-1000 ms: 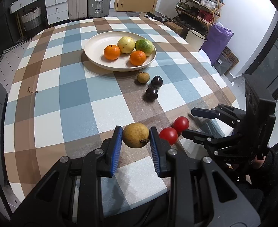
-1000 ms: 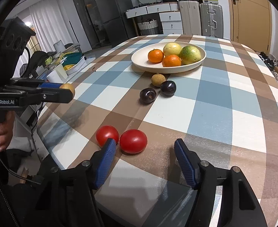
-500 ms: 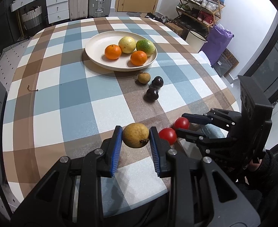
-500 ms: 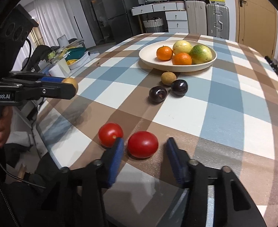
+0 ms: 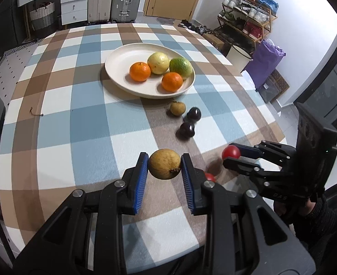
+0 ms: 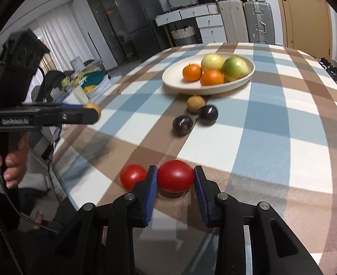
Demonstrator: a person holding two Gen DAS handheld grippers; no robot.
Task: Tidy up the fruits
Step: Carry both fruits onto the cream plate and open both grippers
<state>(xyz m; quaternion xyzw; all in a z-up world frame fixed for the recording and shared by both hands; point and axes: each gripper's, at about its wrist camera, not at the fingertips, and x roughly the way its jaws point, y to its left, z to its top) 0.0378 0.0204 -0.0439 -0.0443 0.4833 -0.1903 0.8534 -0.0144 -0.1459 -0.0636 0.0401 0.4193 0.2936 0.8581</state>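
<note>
My left gripper is shut on a round tan-brown fruit and holds it above the checked tablecloth; the right wrist view shows this gripper at the left. The jaws of my right gripper are closing, and both blue pads press on a red tomato near the table's front edge. A second tomato lies just left of it. Further back, a cream plate holds two oranges, a yellow fruit and a green one.
Between the tomatoes and the plate lie two dark plums and a small brown fruit. The table edge runs close under both grippers. A hand grips the left tool's handle. Drawers and suitcases stand behind the table.
The right gripper's jaws have narrowed from wide apart until both pads meet the right-hand tomato. The left gripper has kept its fruit and stayed in place.
</note>
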